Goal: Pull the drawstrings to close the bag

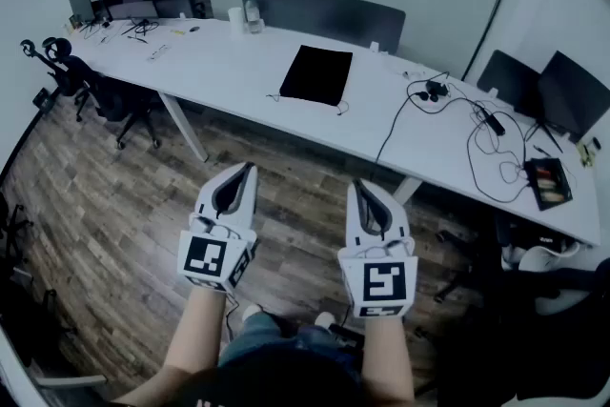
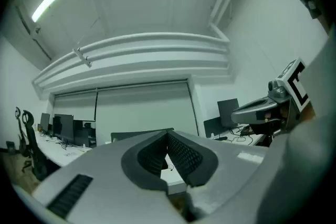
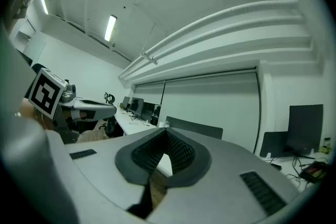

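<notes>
Stretching across the head view, a wood-plank floor (image 1: 105, 205) lay under a long white table (image 1: 229, 62) that ran from upper left to lower right. A grey partition (image 1: 324, 14) stood along the table's far edge. Dark office chairs (image 1: 119, 100) sat at the left end, and two dark monitors (image 1: 570, 95) stood near the right end.

The black bag (image 1: 316, 74) lay flat near the middle of the table, well apart from both grippers, with nothing touching it. Thin drawstrings (image 1: 274, 97) trailed from its near corners onto the tabletop. To its right, loose black cables (image 1: 486, 148) looped over the white surface.

The person held both grippers side by side over the floor, short of the table's near edge, pointing roughly level toward it. The left gripper (image 1: 246, 172) had its jaws pressed together, with nothing between the ribbed pads (image 2: 184, 152). The right gripper (image 1: 360, 188) was likewise closed and empty, its tips meeting in its own view (image 3: 165, 135).
</notes>
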A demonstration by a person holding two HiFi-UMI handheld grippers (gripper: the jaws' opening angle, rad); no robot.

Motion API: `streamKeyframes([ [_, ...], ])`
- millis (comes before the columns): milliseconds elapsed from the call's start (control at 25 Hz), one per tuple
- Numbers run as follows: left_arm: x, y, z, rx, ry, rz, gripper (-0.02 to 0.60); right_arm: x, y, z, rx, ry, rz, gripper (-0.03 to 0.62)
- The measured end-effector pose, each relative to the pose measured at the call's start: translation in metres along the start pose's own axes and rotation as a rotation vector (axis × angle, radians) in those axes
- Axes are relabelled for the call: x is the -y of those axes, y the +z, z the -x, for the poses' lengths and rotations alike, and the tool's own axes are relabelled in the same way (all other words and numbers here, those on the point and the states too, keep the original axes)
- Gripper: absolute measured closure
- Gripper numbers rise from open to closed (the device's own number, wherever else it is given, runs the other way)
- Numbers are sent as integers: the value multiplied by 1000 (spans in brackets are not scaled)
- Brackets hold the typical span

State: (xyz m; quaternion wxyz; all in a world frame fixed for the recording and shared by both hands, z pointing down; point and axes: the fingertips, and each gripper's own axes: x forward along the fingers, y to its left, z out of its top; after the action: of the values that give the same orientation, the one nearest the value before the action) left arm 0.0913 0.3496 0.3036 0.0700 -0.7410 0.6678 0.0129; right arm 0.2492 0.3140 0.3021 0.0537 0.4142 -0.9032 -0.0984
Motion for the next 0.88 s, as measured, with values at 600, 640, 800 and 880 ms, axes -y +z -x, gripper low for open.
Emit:
streamKeyframes([
  [600, 32, -10, -20, -36, 62, -15, 583, 40, -21, 1, 24, 62, -64, 600],
  [640, 29, -12, -25, -37, 63, -13, 583, 42, -24, -5, 17, 60, -63, 600],
  [800, 7, -26, -55, -42, 52, -9, 583, 51, -34, -39, -5, 40, -66, 599],
  [880, -9, -33, -74, -47, 44, -2, 583, 55, -39, -60, -22, 23, -74, 599],
])
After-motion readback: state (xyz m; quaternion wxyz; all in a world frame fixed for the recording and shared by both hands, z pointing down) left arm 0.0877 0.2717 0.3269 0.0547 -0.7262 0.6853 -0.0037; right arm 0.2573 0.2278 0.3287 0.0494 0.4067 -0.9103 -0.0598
